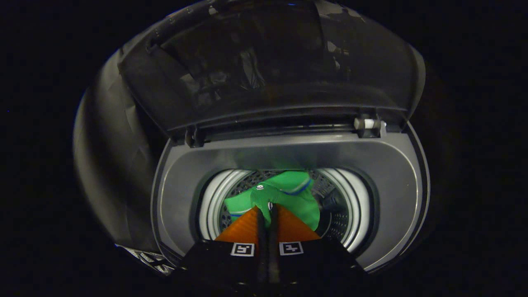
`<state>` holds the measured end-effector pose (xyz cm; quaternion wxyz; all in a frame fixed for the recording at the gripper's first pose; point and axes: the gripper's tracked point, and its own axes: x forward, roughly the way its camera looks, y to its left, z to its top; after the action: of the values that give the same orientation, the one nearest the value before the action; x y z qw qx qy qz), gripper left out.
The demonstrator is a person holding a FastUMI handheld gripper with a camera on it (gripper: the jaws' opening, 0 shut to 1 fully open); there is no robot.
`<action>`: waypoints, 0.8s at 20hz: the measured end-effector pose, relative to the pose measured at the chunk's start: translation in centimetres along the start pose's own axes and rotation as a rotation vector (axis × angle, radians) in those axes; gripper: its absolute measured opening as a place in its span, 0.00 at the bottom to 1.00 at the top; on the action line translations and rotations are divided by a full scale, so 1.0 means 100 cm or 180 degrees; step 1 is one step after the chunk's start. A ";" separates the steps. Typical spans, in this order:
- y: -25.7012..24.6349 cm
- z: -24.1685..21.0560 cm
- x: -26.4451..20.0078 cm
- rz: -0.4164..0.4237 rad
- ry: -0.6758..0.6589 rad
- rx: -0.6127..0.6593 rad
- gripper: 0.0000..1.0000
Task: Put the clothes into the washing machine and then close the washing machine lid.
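Hand-held gripper [267,211] pinched the green garment [288,194] over the drum [354,206] just ahead, release pending, lid [268,66] beyond unclosed.

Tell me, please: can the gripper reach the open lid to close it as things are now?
Probably not yet: the gripper is shut on the green garment over the drum. The lid stands open beyond, unobstructed.

The gripper [266,211] fingers hide the near part of the green garment [288,194] inside the drum [354,206].
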<state>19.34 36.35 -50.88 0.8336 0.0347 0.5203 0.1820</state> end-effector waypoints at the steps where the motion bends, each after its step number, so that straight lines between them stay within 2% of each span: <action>1: -0.002 -0.003 0.003 -0.0016 0.0028 -0.0001 0.08; 5: -0.012 -0.008 0.013 -0.0173 0.0083 -0.0041 0.09; 6: -0.011 -0.007 0.013 -0.0163 0.0084 -0.0027 0.12; 11: -0.021 -0.011 0.013 -0.0254 0.0139 -0.0130 0.98; 16: -0.019 -0.009 0.004 -0.0222 0.0094 -0.0108 0.99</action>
<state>19.20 34.58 -52.13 0.8321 -0.0003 0.5303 0.1622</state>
